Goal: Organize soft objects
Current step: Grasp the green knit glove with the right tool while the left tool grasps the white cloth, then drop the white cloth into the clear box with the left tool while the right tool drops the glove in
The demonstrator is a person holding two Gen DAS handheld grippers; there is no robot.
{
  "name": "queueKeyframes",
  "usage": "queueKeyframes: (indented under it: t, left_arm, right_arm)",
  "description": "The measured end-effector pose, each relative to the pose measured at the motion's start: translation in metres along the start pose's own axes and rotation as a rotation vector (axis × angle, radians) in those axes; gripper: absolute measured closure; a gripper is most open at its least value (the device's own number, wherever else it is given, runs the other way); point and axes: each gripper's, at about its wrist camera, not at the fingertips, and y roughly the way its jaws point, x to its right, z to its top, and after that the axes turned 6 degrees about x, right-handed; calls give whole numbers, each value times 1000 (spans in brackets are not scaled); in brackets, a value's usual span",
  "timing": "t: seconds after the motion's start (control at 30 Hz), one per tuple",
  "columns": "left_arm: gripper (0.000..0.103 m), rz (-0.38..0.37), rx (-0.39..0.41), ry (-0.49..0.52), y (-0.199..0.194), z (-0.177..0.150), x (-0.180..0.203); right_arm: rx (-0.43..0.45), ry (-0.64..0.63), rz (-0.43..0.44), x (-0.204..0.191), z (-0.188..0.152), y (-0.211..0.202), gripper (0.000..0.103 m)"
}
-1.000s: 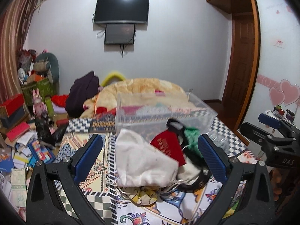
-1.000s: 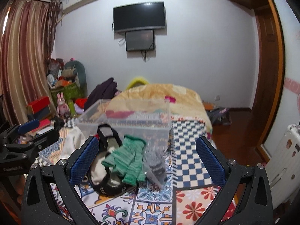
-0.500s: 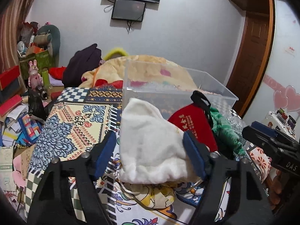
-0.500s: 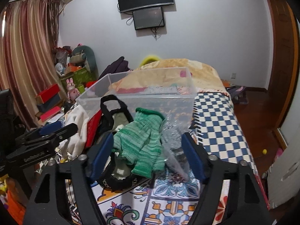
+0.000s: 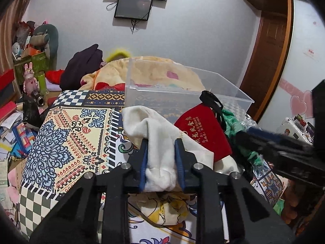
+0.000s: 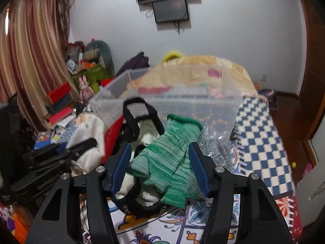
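My left gripper (image 5: 160,142) is shut on a white cloth pouch (image 5: 160,138) that lies at the front of a pile on the patterned bedspread. A red pouch (image 5: 201,130) with gold letters lies right of it. My right gripper (image 6: 159,148) stands around green knit gloves (image 6: 170,160), its blue pads beside them with the jaws partly closed. A black-trimmed bag (image 6: 140,122) lies left of the gloves, a crinkled clear plastic bag (image 6: 215,148) to their right. An empty clear plastic bin (image 5: 182,93) stands just behind the pile; it also shows in the right wrist view (image 6: 182,101).
A yellow blanket (image 5: 154,71) and a dark garment (image 5: 83,67) lie behind the bin. Boxes, toys and papers (image 5: 18,93) clutter the left side. A wooden door (image 5: 266,57) stands on the right. The right gripper (image 5: 284,152) reaches in from the right of the left view.
Both grippers moved forward and down to the pile. The left jaws closed onto the white pouch. The right jaws narrowed around the green gloves.
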Motion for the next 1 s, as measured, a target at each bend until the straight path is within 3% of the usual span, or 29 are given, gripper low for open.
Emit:
queueKeyframes:
  t: [0.3,0.63,1.0]
  left_arm:
    - [86,5,48,-12,-14,3,-3]
    - [86,-25,128,0,-47,31,8]
    - [86,-52,175,49,-60,92,16]
  right_arm:
    - [5,60,46,6,0,-5,91]
    - [120,46,56,1,16,-42,94]
    - [243,2,36,7,60,-73,95]
